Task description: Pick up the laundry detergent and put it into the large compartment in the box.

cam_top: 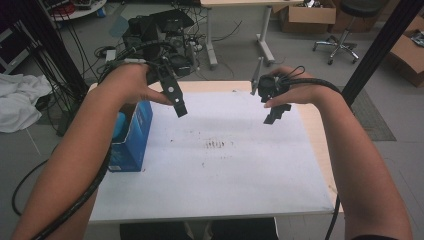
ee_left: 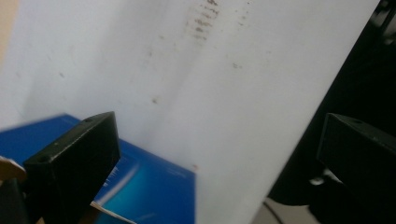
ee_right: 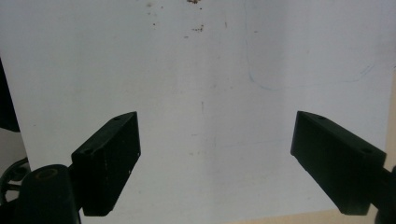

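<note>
Left gripper point(cam_top: 180, 107) held above upper left of white sheet-covered tabletop point(cam_top: 225, 170), jaws spread wide, nothing between. Right gripper point(cam_top: 274, 116) raised at upper right of centre, jaws also spread, empty. Blue rectangular cardboard box point(cam_top: 132, 137) at left edge of table, mid-left of high view, just below left gripper; in left gripper view at lower left point(ee_left: 154, 186). Brown speckled stains point(cam_top: 215, 145) mid-sheet.
</note>
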`<state>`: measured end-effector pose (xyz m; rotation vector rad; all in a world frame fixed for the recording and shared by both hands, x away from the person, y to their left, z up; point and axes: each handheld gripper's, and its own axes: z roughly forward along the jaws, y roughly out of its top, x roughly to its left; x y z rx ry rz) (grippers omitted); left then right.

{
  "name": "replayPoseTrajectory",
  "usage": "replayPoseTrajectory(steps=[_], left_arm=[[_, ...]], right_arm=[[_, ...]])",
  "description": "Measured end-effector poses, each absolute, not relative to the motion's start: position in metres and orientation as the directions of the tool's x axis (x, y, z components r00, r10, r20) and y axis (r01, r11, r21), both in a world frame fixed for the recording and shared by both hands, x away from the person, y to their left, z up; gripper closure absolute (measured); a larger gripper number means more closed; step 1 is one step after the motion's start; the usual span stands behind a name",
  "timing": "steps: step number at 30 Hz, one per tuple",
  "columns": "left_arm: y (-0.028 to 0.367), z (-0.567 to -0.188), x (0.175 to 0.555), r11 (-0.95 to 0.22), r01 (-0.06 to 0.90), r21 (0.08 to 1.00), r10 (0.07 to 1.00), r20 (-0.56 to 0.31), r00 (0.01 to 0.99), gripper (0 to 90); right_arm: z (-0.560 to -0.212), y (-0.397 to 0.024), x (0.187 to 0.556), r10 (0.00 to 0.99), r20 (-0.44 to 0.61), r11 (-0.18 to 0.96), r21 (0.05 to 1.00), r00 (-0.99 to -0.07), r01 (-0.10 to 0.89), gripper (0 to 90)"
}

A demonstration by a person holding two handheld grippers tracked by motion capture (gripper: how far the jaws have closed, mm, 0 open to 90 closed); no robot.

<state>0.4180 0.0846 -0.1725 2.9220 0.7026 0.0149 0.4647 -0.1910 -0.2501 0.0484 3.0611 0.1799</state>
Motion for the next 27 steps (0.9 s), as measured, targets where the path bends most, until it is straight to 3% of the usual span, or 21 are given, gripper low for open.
replayPoseTrajectory(steps=[5,9,12,27], left_arm=[[0.078,-0.18,0.413,-0.935,0.326,0.142,0.329,-0.006,0.944,0.1],[0.071,-0.193,0.41,-0.974,0.216,0.063,0.216,-0.003,0.976,0.1],[0.068,-0.199,0.407,-0.985,0.162,0.054,0.163,0.003,0.987,0.1],[0.062,-0.214,0.407,-0.994,0.105,0.038,0.105,-0.001,0.994,0.1]], right_arm=[[-0.251,-0.192,0.463,0.034,-0.073,0.994,0.11,-0.997,0.026,16.1],[-0.251,-0.195,0.461,0.042,-0.07,0.994,0.106,-0.997,0.034,16.1],[-0.252,-0.198,0.461,0.044,-0.07,0.993,0.116,-0.997,0.036,16.1],[-0.253,-0.204,0.461,0.065,-0.066,0.993,0.101,-0.996,0.059,16.1]])
